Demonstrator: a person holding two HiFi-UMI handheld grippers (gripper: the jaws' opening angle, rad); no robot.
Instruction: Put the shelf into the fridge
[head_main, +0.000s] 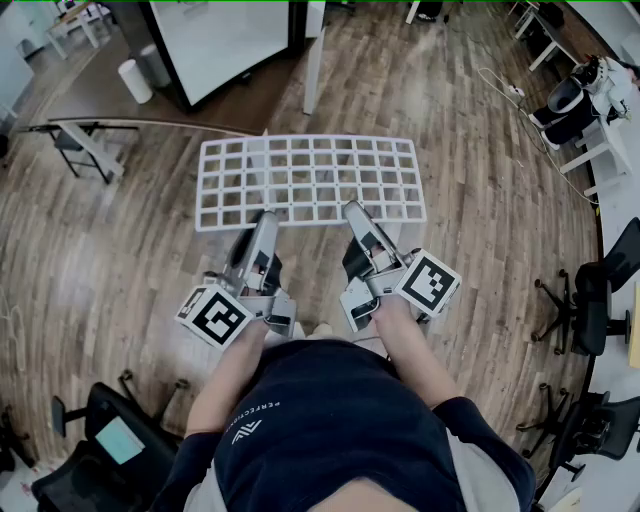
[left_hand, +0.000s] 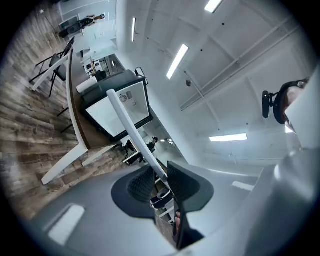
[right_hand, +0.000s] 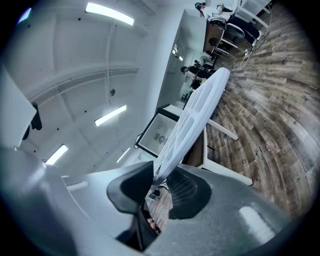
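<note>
Clamped on near long edge of shelf (head_main: 310, 180): left tool (head_main: 263, 220) and right tool (head_main: 352, 213), side by side. Held flat above floor, long axis crosswise, short of white box (head_main: 225, 45), slightly to its right. Likely next: carry forward, far edge first.

R gripper (right_hand: 160, 181) fingers (right_hand: 184, 191) tight on edge of white grid shelf (right_hand: 198, 114)

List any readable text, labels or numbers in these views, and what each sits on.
"PERFECT…" on the person's dark top; the rest is too small to read.
Left marker cube and right marker cube: square patterns, no letters.
Marks on the white panel: too blurred to read.
White grid shelf: no print.
</note>
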